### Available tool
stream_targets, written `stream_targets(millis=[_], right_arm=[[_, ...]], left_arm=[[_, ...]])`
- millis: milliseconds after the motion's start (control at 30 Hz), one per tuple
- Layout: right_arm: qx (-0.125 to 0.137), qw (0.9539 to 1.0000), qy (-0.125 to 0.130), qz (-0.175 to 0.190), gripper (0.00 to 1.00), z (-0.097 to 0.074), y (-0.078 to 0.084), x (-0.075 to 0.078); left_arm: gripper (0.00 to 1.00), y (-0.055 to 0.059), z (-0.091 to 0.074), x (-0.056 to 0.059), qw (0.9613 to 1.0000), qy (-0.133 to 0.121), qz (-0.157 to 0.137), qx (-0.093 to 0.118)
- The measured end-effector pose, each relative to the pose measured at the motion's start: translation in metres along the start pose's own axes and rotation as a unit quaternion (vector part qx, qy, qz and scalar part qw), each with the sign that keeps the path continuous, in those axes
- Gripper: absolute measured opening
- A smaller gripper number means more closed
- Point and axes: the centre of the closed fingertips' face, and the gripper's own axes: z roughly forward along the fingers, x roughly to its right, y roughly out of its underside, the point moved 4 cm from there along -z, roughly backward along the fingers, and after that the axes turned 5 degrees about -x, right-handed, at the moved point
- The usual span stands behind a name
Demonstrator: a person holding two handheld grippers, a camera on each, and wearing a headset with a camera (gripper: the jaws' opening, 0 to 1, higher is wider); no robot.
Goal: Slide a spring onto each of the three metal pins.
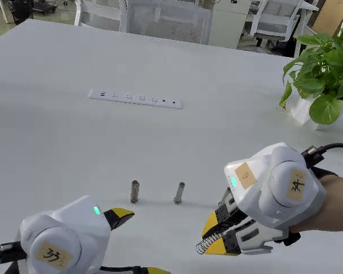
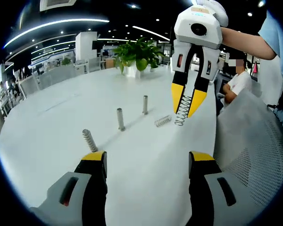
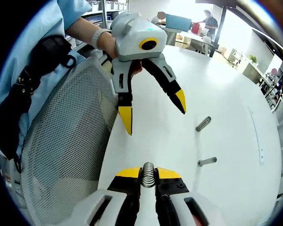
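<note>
Two metal pins stand on the white table [image 1: 74, 142]: one wears a spring [image 1: 135, 192], the other is bare [image 1: 179, 193]. The left gripper view shows the sprung pin [image 2: 89, 140], two bare pins [image 2: 120, 118] [image 2: 145, 104] and a loose spring [image 2: 163, 120] lying flat beside them. My right gripper [image 1: 217, 238] is shut on a spring [image 1: 203, 246] [image 3: 148, 173], held above the table's near edge, right of the pins. My left gripper [image 1: 138, 242] is open with nothing between its fingers, low and in front of the sprung pin.
A white power strip [image 1: 135, 98] lies across the table's middle. A potted plant [image 1: 323, 74] stands at the right edge. Mesh chairs [image 1: 166, 20] line the far side, and a mesh chair back [image 3: 66, 155] is close to the near edge.
</note>
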Motion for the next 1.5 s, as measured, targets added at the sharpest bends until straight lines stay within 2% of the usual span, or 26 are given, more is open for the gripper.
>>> stream_targets(millis=[100,333,500,633,767,900,1333,1500], right_arm=[[-0.007,1.0000,0.002,-0.004,0.07,0.000,0.000,0.005],[-0.015,0.9998,0.004,-0.011,0.07,0.000,-0.001,0.013],[-0.029,0.9993,0.010,-0.021,0.07,0.000,0.000,0.021],[-0.030,0.9992,0.010,-0.024,0.07,-0.002,-0.003,0.028],[-0.049,0.9979,0.017,-0.039,0.07,-0.005,-0.005,0.038],[-0.065,0.9961,0.026,-0.054,0.07,-0.008,-0.009,0.052],[-0.106,0.9906,0.018,-0.085,0.07,-0.008,-0.016,0.086],[-0.112,0.9901,0.015,-0.084,0.08,-0.005,-0.016,0.099]], left_arm=[[0.78,0.001,-0.004,-0.008,0.9997,-0.019,-0.007,0.012],[0.99,0.006,-0.008,-0.019,0.9986,-0.046,-0.020,0.016],[0.99,0.009,-0.008,-0.022,0.9975,-0.056,-0.038,0.018],[0.99,0.010,-0.008,-0.022,0.9973,-0.059,-0.039,0.020],[0.99,0.014,-0.007,-0.023,0.9971,-0.065,-0.038,0.016],[0.99,0.016,-0.007,-0.022,0.9965,-0.066,-0.048,0.017],[0.98,0.018,-0.011,-0.023,0.9958,-0.068,-0.058,0.021],[0.98,0.021,-0.011,-0.022,0.9957,-0.067,-0.061,0.018]])
